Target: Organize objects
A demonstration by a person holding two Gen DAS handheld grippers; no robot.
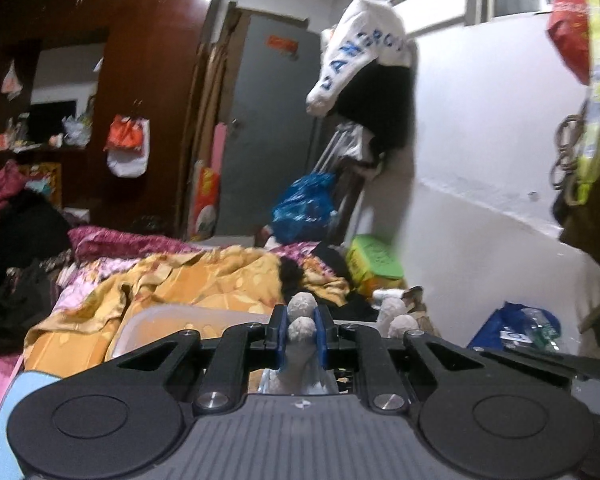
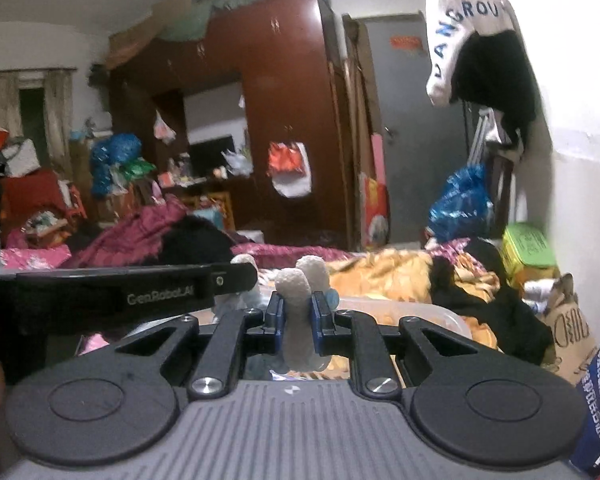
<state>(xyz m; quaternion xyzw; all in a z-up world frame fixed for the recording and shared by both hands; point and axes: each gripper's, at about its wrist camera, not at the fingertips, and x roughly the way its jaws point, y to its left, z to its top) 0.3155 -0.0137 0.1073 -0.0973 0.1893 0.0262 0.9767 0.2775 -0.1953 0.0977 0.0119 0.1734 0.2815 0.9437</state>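
My left gripper (image 1: 302, 332) is shut on a white fuzzy plush piece (image 1: 302, 304) whose two rounded nubs stick up between the blue pads. More white fuzzy nubs (image 1: 396, 314) show just to its right. My right gripper (image 2: 298, 318) is shut on a similar white fuzzy plush piece (image 2: 296, 284), with a bit of light blue beside it. In the right wrist view the left gripper (image 2: 240, 276) reaches in from the left, close alongside, with fuzzy white at its tip. I cannot tell whether both hold one item. A translucent plastic tub (image 1: 168, 320) (image 2: 432, 312) lies just beyond and below.
A yellow patterned blanket (image 1: 204, 280) and dark clothes (image 2: 500, 304) cover the bed ahead. A green box (image 1: 374, 258), a blue plastic bag (image 1: 304, 208) and a paper bag (image 2: 568, 328) stand by the white wall. A brown wardrobe (image 2: 284, 92) and a grey door (image 1: 268, 128) stand behind.
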